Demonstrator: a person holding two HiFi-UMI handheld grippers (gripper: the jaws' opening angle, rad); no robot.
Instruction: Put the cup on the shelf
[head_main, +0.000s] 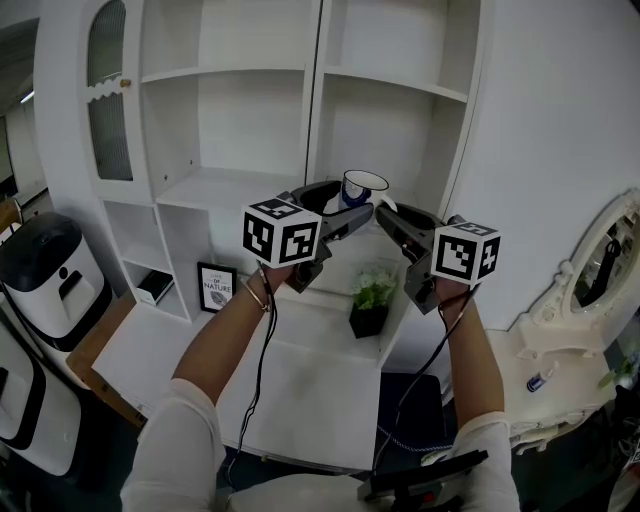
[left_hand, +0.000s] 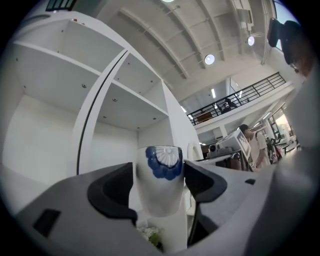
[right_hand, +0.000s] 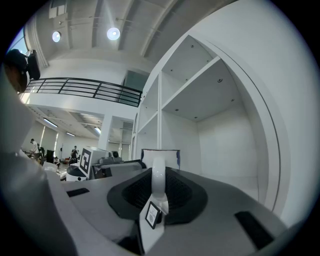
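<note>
Your left gripper (head_main: 345, 218) clamps the white, blue-patterned cup (left_hand: 161, 185) round its body; right gripper (head_main: 388, 217) pinches the handle (right_hand: 158, 177). Cup hangs just in front of the shelf unit (head_main: 230, 187), near its middle divider. Probably ceramic: stiff, glazed-slippery, breakable, so grip body and handle firmly.

Tall white open-compartment shelf unit (head_main: 250, 110) against plain white wall (head_main: 560, 120); white rectangular tabletop (head_main: 300, 400) below. Ornate white-framed mirror (head_main: 590, 270) at right. High beamed ceiling (right_hand: 80, 20) with round lamps (right_hand: 113, 33), black-railed balcony (right_hand: 85, 89).
</note>
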